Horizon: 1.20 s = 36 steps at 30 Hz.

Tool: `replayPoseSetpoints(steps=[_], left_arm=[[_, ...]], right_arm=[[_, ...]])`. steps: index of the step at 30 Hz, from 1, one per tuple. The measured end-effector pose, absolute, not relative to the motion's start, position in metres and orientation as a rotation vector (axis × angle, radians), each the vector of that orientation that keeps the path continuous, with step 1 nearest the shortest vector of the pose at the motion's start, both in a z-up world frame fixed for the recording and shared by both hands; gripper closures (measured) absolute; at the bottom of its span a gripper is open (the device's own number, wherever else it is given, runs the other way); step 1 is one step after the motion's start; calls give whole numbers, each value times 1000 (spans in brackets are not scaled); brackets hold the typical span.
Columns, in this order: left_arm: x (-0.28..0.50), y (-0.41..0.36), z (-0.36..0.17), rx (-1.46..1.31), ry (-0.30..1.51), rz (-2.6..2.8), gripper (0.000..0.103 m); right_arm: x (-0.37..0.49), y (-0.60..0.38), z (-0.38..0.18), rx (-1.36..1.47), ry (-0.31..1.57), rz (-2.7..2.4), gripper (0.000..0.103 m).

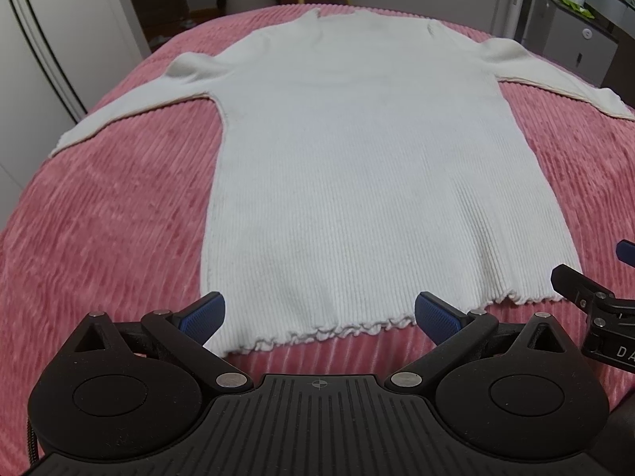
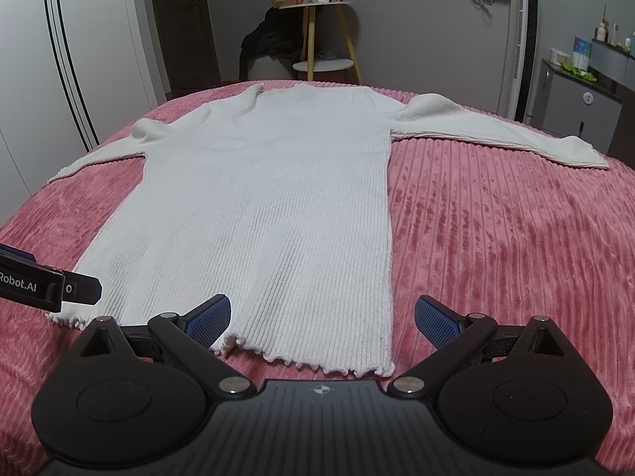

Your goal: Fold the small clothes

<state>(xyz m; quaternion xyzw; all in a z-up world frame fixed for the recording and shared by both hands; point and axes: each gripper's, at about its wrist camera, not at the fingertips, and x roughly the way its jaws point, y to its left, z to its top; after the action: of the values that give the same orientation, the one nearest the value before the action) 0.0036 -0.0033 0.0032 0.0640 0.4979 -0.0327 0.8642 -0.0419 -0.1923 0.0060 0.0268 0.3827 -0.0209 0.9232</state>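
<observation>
Sweater [image 1: 357, 158], white and ribbed, is lying flat on a pink bedspread [image 1: 99, 218], its frilled hem [image 1: 317, 333] nearest the cameras and both sleeves spreading outward. Just short of that hem, the left gripper [image 1: 319, 313] is hovering with its blue-padded fingers [image 1: 202, 313] spread wide around the hem's left half, gripping nothing. Beside it, the right gripper [image 2: 322, 313] is waiting equally wide and empty over the hem's right corner [image 2: 381, 369]. Neither pad appears to be pressing into the knit.

Beyond the hem, the body is running smooth toward the collar [image 2: 278, 87], with the left sleeve [image 1: 131, 111] and right sleeve [image 2: 496, 135] reaching toward the bedspread's edges. Past the collar, a small side table [image 2: 317, 35] is standing against the wall.

Judging by its drape, the knit is looking light, soft and stretchy, likely to sag and slide rather than hold shape. Pinching the hem corners or a cuff should be offering the surest hold.
</observation>
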Motion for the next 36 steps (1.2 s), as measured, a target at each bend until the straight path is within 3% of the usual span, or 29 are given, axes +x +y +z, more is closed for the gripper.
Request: replayPoseSetpoints(steps=[36], left_arm=[[5, -3, 3, 131, 1049, -59, 0]], right_arm=[[-42, -197, 7, 76, 770, -22, 4]])
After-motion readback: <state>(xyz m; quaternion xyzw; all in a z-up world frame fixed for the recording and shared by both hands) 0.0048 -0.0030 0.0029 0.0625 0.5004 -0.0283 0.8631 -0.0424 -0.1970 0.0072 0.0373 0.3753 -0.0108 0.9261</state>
